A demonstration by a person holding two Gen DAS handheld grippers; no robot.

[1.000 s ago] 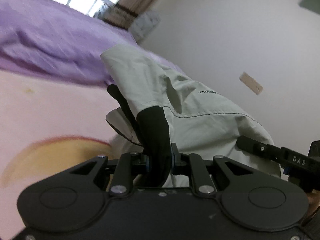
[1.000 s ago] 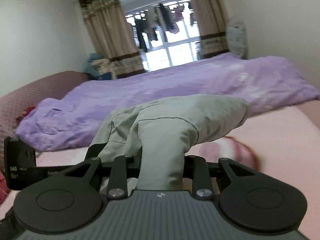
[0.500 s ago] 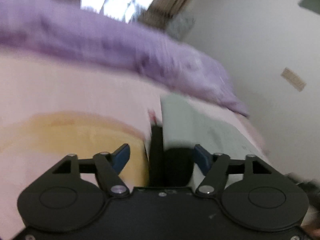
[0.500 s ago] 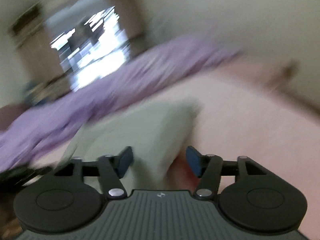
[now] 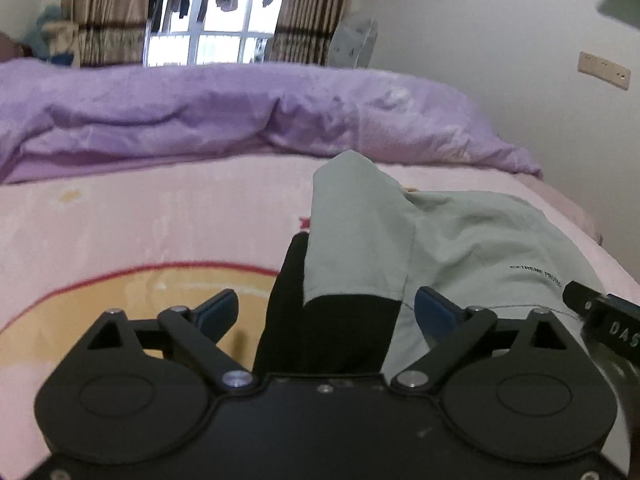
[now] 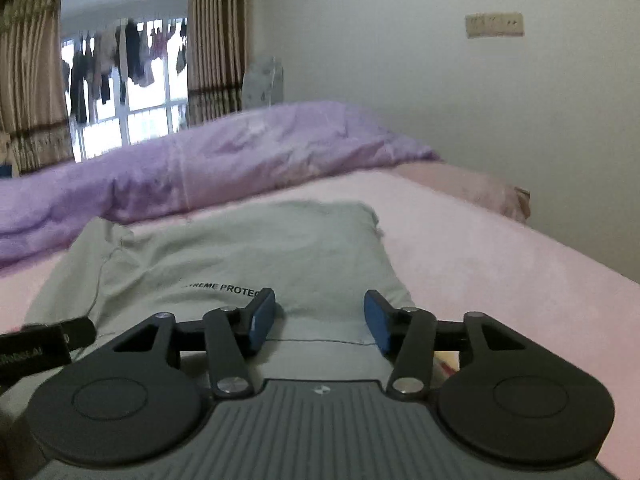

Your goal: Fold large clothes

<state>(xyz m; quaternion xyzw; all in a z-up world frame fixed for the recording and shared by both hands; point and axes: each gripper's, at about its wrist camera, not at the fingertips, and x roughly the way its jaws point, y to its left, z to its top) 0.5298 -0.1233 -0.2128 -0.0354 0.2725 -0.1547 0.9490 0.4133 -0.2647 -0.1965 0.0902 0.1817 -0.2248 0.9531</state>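
Pale grey-green jacket (image 6: pixel 256 256) lying folded on the pink bed sheet (image 6: pixel 500 264), lettering "EXTREME PROTEC" uppermost; purple duvet (image 6: pixel 224 160) bunched along the far side of the bed, curtained window (image 6: pixel 132 92) beyond. Right gripper (image 6: pixel 320 318) spread wide, blue pads either side of the jacket's near edge, nothing clamped; whether the pads touch the cloth cannot be told. Left gripper (image 5: pixel 326 312) likewise wide, a black-cuffed sleeve (image 5: pixel 352 248) standing up between its pads, unheld; the jacket body (image 5: pixel 492 248) extends to its right. Yellow, red-rimmed print (image 5: pixel 120 292) on the sheet beneath the left gripper; wall socket plate (image 6: pixel 494 25) on the white wall.
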